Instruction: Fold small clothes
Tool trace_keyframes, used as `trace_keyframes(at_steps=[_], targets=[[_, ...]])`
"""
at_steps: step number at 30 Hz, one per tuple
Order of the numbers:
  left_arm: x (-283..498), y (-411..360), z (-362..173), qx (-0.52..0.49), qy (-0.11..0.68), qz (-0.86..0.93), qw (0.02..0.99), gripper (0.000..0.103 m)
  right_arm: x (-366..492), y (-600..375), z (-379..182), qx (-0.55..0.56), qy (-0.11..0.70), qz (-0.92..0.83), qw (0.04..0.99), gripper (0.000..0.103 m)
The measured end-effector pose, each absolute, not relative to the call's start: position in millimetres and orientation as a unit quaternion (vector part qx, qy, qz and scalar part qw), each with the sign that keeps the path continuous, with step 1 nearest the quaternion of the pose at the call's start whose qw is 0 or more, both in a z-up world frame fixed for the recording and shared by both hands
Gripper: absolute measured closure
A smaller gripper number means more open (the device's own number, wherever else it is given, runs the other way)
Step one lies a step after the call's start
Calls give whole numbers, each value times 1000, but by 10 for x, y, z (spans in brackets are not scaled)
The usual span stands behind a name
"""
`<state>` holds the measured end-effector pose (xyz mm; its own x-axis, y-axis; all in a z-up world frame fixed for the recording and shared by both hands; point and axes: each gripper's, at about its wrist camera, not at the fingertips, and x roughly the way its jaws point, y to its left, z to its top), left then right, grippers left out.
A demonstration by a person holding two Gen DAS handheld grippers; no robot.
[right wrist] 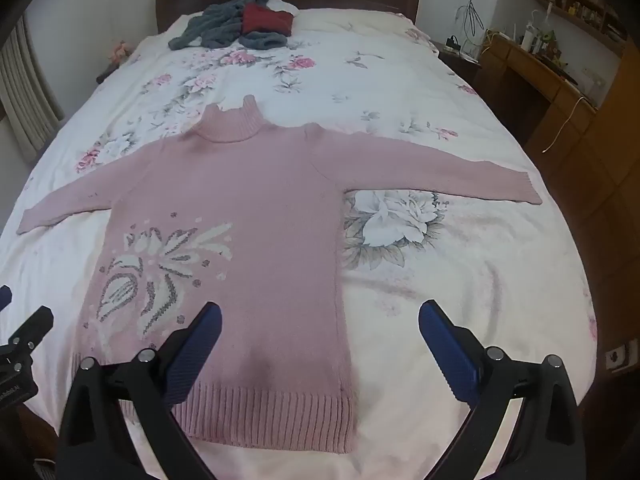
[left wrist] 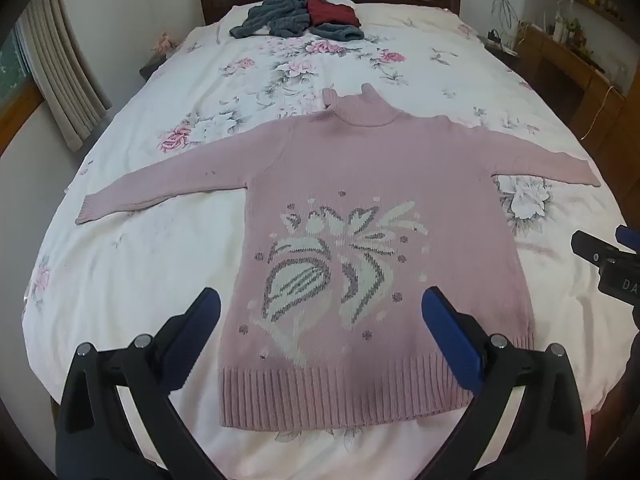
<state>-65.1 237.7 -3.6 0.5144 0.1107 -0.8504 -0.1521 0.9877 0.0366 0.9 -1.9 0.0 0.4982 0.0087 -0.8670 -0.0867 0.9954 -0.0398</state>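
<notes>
**Sweater flat, folding not begun**

Left gripper (left wrist: 320, 316) and right gripper (right wrist: 320, 320) are held apart, empty, above the hem. Pink sweater (left wrist: 372, 216) is spread flat on the bed (left wrist: 120, 280), sleeves out, unfolded. Clothes pile (left wrist: 300, 12) is left by the headboard.

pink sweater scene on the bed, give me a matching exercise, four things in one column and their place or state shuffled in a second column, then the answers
Things:
1. pink sweater
2. grey knit garment
3. dark red garment
4. left gripper

Place or state:
A. folded, resting on the grey pile near the headboard
B. open, held above the ribbed hem, gripping nothing
C. spread flat, sleeves out to both sides, collar toward the headboard
D. crumpled in a heap at the far end of the bed

Pairs: 1-C, 2-D, 3-A, 4-B
</notes>
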Motion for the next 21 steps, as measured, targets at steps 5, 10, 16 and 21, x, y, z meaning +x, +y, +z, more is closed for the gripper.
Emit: trace_keyframes(at_steps=[5, 10, 16, 21], targets=[[-603, 2371, -28, -13, 487, 75, 870, 3, 60, -88, 3, -27, 507, 24, 861, 4], [-610, 2339, -50, -11, 482, 82, 872, 3, 58, -18, -50, -37, 500, 27, 865, 4], [-588, 2353, -116, -13, 484, 88, 871, 3, 81, -71, -121, -32, 503, 29, 863, 4], [-589, 2355, -145, -11, 484, 91, 870, 3, 78, -63, -120, -33, 503, 29, 863, 4]])
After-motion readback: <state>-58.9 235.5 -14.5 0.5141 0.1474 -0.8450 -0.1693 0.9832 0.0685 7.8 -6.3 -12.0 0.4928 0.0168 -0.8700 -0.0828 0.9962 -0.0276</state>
